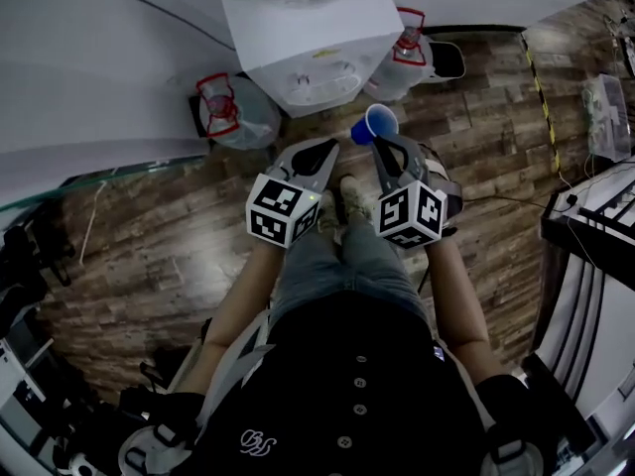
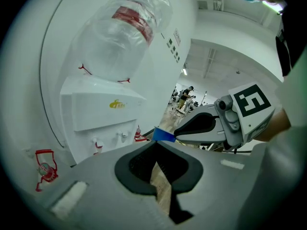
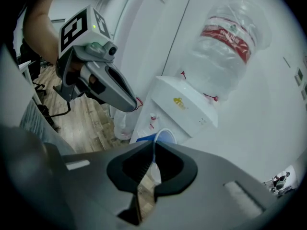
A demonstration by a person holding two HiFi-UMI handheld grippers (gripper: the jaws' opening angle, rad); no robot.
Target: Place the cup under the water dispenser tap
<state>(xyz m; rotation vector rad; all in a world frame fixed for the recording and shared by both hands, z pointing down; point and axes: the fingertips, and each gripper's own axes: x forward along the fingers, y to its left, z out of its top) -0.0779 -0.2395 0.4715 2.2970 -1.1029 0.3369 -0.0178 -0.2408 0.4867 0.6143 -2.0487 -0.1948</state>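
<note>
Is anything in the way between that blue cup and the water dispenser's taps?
Nothing visible. The right gripper holds the blue cup in open air before the water dispenser; its taps stand unblocked.

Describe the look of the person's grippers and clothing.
Both the left gripper and the right gripper have grey, tapering bodies with black pads lining the jaws. Each carries a white cube with black square markers; a small green light glows on the left one. The person wears a dark buttoned top with a white emblem.

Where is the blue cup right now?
In the head view, the cup is pinched by its rim in the right gripper, just in front of the dispenser.
</note>
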